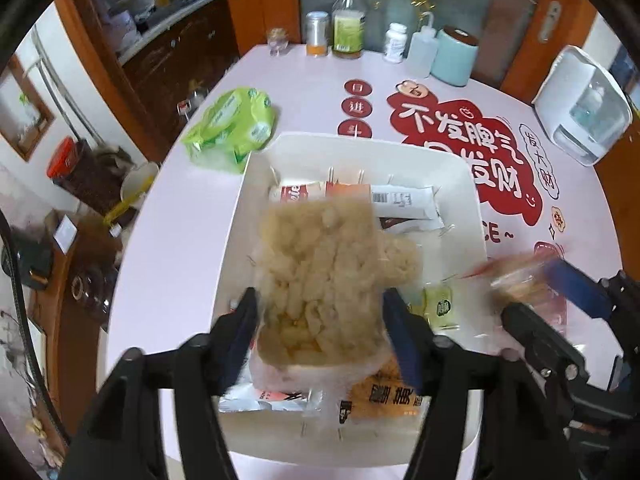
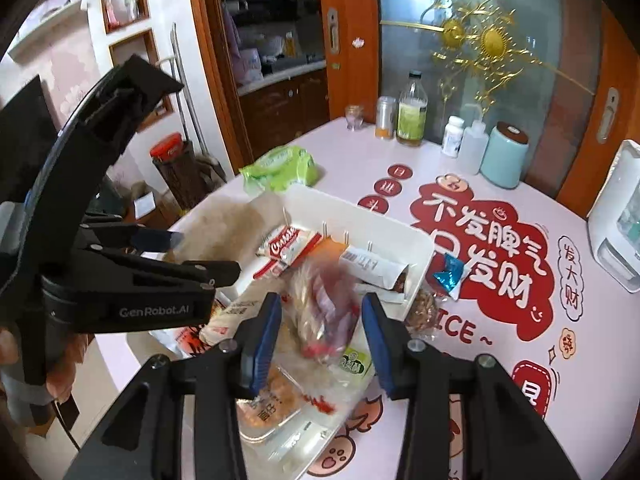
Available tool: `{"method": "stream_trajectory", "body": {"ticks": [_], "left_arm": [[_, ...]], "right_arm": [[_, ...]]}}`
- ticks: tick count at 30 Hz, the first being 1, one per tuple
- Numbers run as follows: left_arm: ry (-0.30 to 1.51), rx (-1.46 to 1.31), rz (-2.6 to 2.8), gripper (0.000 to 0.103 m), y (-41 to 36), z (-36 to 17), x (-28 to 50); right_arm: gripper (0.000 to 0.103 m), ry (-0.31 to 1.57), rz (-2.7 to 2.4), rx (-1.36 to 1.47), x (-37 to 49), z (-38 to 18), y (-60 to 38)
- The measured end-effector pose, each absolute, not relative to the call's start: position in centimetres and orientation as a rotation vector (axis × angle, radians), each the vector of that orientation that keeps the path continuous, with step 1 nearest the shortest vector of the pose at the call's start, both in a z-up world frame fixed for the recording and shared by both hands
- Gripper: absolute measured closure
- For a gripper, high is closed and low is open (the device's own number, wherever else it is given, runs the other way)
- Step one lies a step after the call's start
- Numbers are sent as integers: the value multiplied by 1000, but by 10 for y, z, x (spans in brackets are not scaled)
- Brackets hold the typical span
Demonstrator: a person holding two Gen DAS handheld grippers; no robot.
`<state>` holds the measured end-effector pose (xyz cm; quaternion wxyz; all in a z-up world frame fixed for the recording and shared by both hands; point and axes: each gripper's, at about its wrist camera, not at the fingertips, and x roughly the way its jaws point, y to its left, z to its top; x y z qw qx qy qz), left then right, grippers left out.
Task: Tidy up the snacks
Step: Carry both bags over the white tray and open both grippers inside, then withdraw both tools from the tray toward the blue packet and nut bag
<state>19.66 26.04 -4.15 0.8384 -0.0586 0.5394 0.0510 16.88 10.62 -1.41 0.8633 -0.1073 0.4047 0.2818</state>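
A white tray (image 1: 460, 184) on the pink table holds several snack packets. My left gripper (image 1: 320, 316) is open over the tray; a clear bag of pale puffed snacks (image 1: 324, 272) sits blurred between its fingers, apart from both pads. My right gripper (image 2: 322, 320) is open above the tray's right side (image 2: 416, 248); a blurred clear packet with red print (image 2: 324, 312) is between its fingers, apart from them. In the left wrist view the right gripper (image 1: 532, 292) shows at the right with that blurred packet. The left gripper (image 2: 200, 256) shows at the left in the right wrist view.
A green wet-wipe pack (image 1: 232, 128) lies behind the tray. Bottles and a teal canister (image 1: 456, 56) stand at the table's far edge. A white appliance (image 1: 580, 108) stands at the right. A blue-wrapped candy (image 2: 450, 274) and a nut packet (image 2: 420, 308) lie right of the tray.
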Motion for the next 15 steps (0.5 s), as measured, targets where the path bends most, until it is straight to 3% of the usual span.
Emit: {"method": "stream_trajectory", "body": {"ticks": [2,3,15], "left_arm": [[1152,-156,116,9,266,-47,199],[1151,-168,113,9,268,-48,200],[1122,-181,61,9,247,-47,192]], "right_arm": [[44,849,598,-204,169,-15,104],[43,847,594,-198,170,-15,102],[42,889,556,-143,182,-19,43]]}}
